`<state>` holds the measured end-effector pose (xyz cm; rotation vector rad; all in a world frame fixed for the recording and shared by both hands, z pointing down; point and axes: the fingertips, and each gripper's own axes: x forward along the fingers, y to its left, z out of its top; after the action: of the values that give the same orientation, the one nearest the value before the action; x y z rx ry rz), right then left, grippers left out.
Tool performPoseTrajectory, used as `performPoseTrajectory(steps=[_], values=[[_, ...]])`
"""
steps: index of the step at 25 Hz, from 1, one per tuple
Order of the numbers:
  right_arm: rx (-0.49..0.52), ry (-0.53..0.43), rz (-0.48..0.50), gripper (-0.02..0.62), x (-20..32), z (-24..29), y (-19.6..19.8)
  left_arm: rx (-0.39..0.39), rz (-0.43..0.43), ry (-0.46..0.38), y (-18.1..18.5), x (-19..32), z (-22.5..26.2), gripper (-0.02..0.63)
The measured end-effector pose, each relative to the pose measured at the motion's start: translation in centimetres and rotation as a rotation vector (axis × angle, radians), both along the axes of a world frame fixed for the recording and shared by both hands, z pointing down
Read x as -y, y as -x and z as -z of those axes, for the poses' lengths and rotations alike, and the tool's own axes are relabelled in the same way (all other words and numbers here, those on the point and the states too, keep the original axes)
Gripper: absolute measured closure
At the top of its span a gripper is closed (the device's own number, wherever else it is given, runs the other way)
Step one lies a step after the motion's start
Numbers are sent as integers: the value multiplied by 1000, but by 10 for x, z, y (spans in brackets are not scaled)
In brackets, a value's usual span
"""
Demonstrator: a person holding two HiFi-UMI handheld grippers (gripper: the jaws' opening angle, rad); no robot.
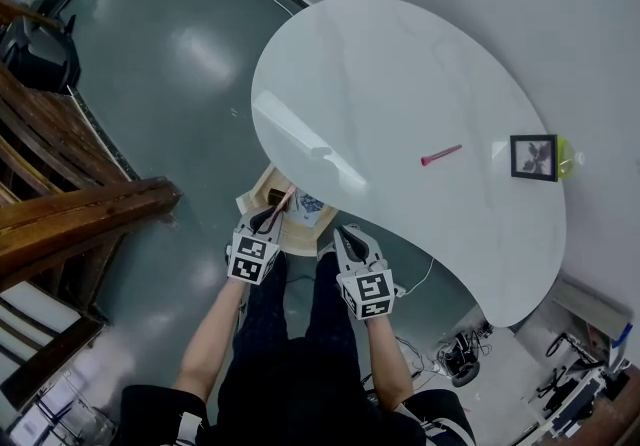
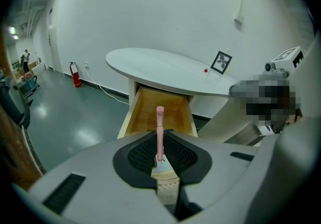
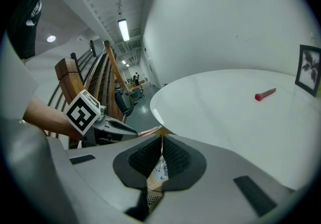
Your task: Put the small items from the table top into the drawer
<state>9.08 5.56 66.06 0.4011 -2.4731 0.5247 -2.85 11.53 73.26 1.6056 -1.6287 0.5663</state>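
Left gripper view | left claw point(image 2: 160, 142) pinching slim pink stick point(image 2: 160, 117) above open wooden drawer point(image 2: 143, 112) | right claw point(image 3: 161, 141) closed, empty

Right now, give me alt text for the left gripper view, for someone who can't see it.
The left gripper is shut on a slim pink stick, with an open wooden drawer just beyond it under a white oval table. On the table top sit a small red item and a framed picture.
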Motion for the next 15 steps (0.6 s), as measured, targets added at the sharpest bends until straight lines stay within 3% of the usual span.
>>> performPoseTrajectory(steps=[8,10,15], values=[[0,3,-3,563,0,-2,-1,-43,-6,18,-7,-2,-10,548],[1,4,-1,563,0,-1,0,-66,-15,35,-11,-5,-13,443],[1,3,0,563,1,-1,2,-75,-26,30,-12,-7,-11,416]])
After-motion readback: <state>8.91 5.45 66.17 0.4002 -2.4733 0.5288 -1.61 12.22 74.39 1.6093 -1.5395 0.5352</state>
